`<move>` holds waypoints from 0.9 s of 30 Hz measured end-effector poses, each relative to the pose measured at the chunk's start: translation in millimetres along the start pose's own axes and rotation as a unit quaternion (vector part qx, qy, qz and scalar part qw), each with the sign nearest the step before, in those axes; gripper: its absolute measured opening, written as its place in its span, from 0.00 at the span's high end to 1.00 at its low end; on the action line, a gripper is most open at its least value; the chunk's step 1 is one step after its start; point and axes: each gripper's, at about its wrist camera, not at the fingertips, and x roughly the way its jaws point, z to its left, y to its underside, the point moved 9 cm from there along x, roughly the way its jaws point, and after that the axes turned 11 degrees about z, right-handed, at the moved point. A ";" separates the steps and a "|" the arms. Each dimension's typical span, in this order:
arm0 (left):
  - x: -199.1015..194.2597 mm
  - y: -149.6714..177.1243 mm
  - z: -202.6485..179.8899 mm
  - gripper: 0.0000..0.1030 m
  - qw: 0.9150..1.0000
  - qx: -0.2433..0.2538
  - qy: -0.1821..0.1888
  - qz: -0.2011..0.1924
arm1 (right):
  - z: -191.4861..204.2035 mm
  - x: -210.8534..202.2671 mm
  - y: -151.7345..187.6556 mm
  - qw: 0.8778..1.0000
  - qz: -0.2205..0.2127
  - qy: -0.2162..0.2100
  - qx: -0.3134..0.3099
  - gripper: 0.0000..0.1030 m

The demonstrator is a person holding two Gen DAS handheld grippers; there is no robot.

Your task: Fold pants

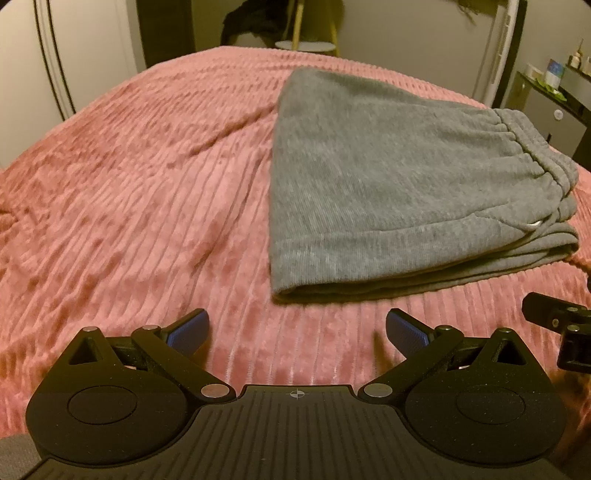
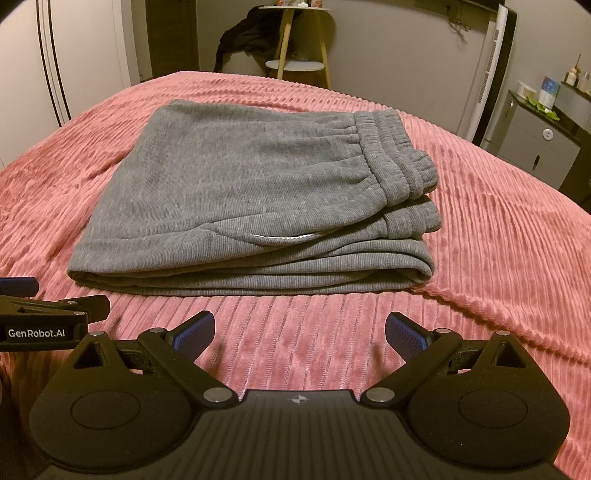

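While the grey pants (image 2: 255, 199) lie folded into a thick, layered stack on the pink ribbed bedspread (image 1: 129, 184), both tools hang just short of the stack's near edge, touching nothing. The left gripper (image 1: 295, 332) has its jaws spread wide, blue pads (image 1: 188, 330) apart over bare bedspread, with the pants ahead and to its right. The right gripper (image 2: 300, 332) is likewise wide apart and holds nothing, the stack lying straight in front of it. On top of the fold, the elastic waistband (image 2: 391, 151) runs along the right side, and a pocket opening (image 2: 284, 235) shows near the front. Behind the bed stand a small round side table (image 2: 295, 64) and a dark garment (image 2: 243, 33) draped beside it
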 end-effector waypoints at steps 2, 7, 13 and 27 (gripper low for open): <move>-0.1 0.0 -0.5 0.00 1.000 0.002 -0.003 -0.001 | 0.1 0.0 0.1 1.000 0.000 0.000 0.000 0.04; 1.4 1.0 -2.5 0.00 1.000 0.002 0.003 0.005 | 0.2 -0.4 -0.1 1.000 -0.001 0.000 0.000 0.04; 0.4 0.1 -1.8 0.00 1.000 -0.001 0.011 -0.002 | 0.3 0.2 0.1 1.000 0.000 0.000 -0.001 0.04; -0.9 1.9 -11.8 0.00 0.998 0.046 -0.035 -0.016 | 0.4 0.1 -0.1 1.000 -0.001 0.000 0.000 0.04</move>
